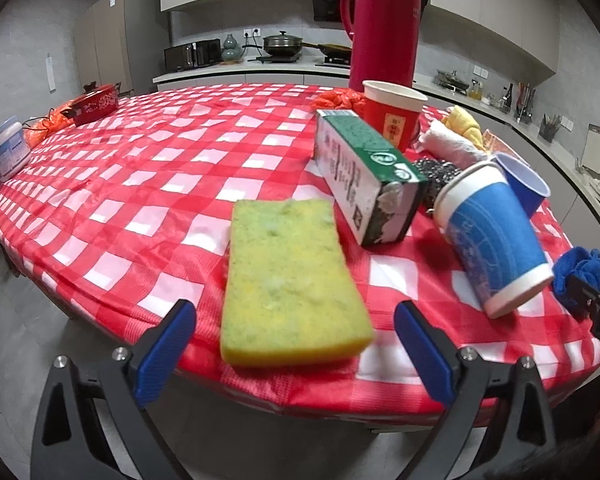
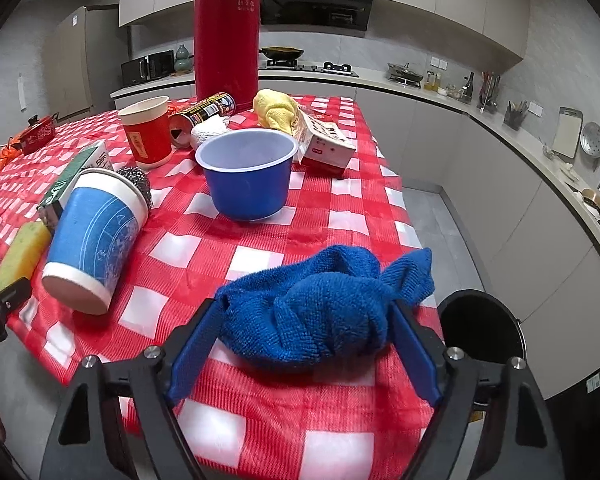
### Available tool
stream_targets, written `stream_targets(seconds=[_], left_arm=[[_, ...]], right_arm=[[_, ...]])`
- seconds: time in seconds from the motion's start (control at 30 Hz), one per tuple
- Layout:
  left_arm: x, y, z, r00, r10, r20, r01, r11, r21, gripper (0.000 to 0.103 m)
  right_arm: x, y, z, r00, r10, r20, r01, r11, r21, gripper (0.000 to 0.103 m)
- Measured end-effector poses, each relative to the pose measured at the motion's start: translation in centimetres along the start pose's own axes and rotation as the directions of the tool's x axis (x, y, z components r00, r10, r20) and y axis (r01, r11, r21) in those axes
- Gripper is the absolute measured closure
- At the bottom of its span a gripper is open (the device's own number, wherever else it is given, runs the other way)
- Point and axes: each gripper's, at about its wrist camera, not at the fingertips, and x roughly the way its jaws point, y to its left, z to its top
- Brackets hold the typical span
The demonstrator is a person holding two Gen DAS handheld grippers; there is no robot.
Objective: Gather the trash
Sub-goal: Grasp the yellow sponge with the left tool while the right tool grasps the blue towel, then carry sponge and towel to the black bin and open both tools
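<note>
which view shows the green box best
The left wrist view: the green box lies whole, top and end face showing, behind the sponge. In the right wrist view only a strip shows, behind the tipped blue cup.

We see a crumpled blue cloth (image 2: 316, 312) lying near the surface's near edge, a tipped blue paper cup (image 2: 96, 240) at its left, a black bin (image 2: 482, 330) below right.

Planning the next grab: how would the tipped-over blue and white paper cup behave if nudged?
The blue and white paper cup lies on its side on the checked tablecloth, so it would probably roll in a curve, being tapered. It looks light, likely skidding easily. Thin paper walls would probably crush under a firm squeeze.
</note>
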Motion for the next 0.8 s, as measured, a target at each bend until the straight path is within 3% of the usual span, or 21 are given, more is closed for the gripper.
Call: stream_targets(seconds=[0.23, 0.27, 0.33, 0.4, 0.5, 0.57, 0.8], left_arm=[[0.6, 0.2, -0.2, 1.000, -0.017, 0.012, 0.017, 1.000, 0.015, 0.009], [0.6, 0.2, -0.3, 1.000, -0.019, 0.016, 0.019, 1.000, 0.014, 0.011], [0.6, 0.3, -0.2, 1.000, -0.018, 0.025, 0.018, 1.000, 0.015, 0.020], [0.4, 0.4, 0.0, 0.999, -0.027, 0.038, 0.026, 0.999, 0.020, 0.041], [0.5, 0.9, 0.1, 0.997, -0.058, 0.046, 0.058, 0.998, 0.010, 0.048], [-0.1, 0.9, 0.3, 0.996, -0.057, 0.063, 0.056, 0.998, 0.010, 0.049], [-3.0, 0.3, 0.9, 0.990, -0.050, 0.128, 0.048, 0.999, 0.022, 0.049]], right_arm=[[0.1, 0.0, -0.5, 1.000, -0.019, -0.009, 0.019, 1.000, 0.003, 0.022], [0.1, -0.1, -0.6, 1.000, -0.021, -0.009, 0.021, 1.000, 0.003, 0.027], [0.1, -0.3, -0.7, 1.000, -0.023, -0.007, 0.023, 1.000, 0.010, 0.038], [-0.1, -0.7, -0.6, 1.000, -0.013, 0.000, 0.013, 1.000, 0.028, 0.047], [-0.3, -1.2, -0.5, 1.000, 0.002, 0.004, -0.003, 0.999, 0.046, 0.057], [-0.7, -1.4, -0.4, 1.000, 0.013, 0.010, -0.014, 0.999, 0.052, 0.062], [-3.0, -2.3, 0.4, 0.997, 0.028, 0.072, -0.034, 0.996, 0.078, 0.063]])
